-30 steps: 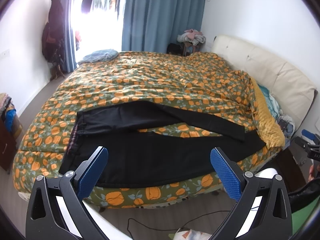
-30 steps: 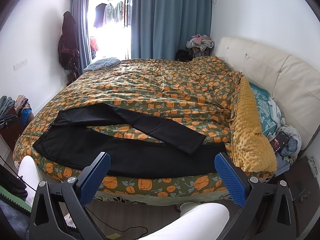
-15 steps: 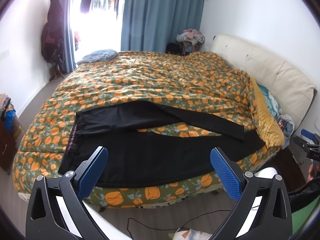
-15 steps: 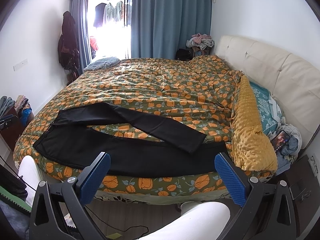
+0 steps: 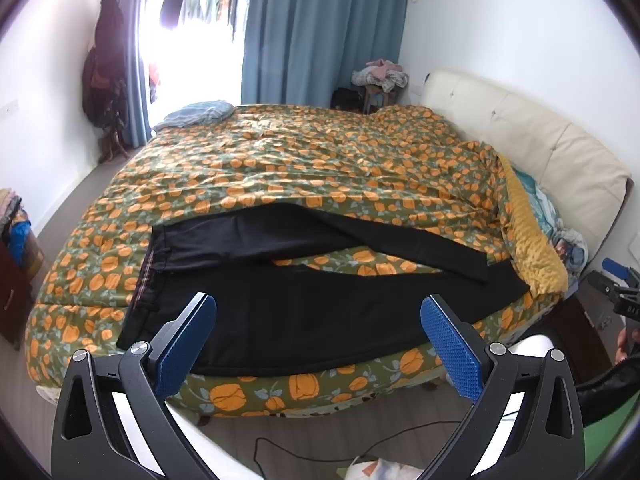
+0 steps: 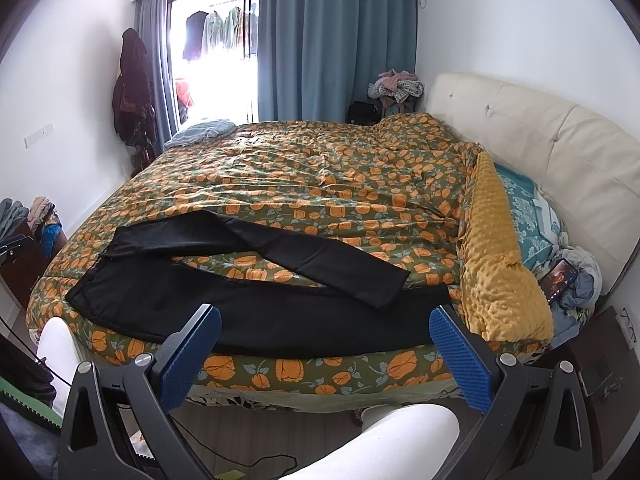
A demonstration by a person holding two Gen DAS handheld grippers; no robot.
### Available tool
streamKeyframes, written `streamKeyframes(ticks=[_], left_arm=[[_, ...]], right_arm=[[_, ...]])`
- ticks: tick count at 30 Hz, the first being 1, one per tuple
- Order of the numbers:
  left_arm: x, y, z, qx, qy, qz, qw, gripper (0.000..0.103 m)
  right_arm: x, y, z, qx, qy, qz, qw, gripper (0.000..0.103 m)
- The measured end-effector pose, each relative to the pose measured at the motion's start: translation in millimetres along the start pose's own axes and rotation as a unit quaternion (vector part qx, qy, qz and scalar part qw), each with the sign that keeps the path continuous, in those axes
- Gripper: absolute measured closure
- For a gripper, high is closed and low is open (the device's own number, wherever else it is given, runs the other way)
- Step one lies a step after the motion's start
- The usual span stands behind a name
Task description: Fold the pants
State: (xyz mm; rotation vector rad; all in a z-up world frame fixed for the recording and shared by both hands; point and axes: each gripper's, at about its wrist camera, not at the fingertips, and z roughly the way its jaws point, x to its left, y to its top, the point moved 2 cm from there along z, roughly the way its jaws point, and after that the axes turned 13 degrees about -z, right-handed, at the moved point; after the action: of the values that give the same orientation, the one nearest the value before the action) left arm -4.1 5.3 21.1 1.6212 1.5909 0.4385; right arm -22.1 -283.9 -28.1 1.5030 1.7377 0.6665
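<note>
Black pants (image 5: 304, 312) lie spread on the near edge of a bed, waist at the left, legs running right. They also show in the right wrist view (image 6: 256, 304). The near leg lies along the bed edge. The far leg (image 6: 320, 260) lies at an angle and its cuff overlaps the near leg. My left gripper (image 5: 318, 344) is open and empty, held back from the bed above the floor. My right gripper (image 6: 324, 354) is open and empty, also short of the bed edge.
The bed has an orange-patterned green quilt (image 5: 320, 168) and a cream headboard (image 6: 540, 136) at the right. A yellow blanket (image 6: 500, 264) lies by the leg cuffs. Cables lie on the floor (image 5: 304, 448). A nightstand (image 6: 600, 360) stands at the right. Clothes piles sit at the left.
</note>
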Motion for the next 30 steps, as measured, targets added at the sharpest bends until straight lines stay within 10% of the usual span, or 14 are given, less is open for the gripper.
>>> streamKeyframes(ticks=[30], left_arm=[[-2.0,2.8,-0.7,0.001,-0.003,0.001,1.0,0.001]], right_arm=[[2.3,1.6,1.6,-0.002,0.003,0.001,1.0,0.0]])
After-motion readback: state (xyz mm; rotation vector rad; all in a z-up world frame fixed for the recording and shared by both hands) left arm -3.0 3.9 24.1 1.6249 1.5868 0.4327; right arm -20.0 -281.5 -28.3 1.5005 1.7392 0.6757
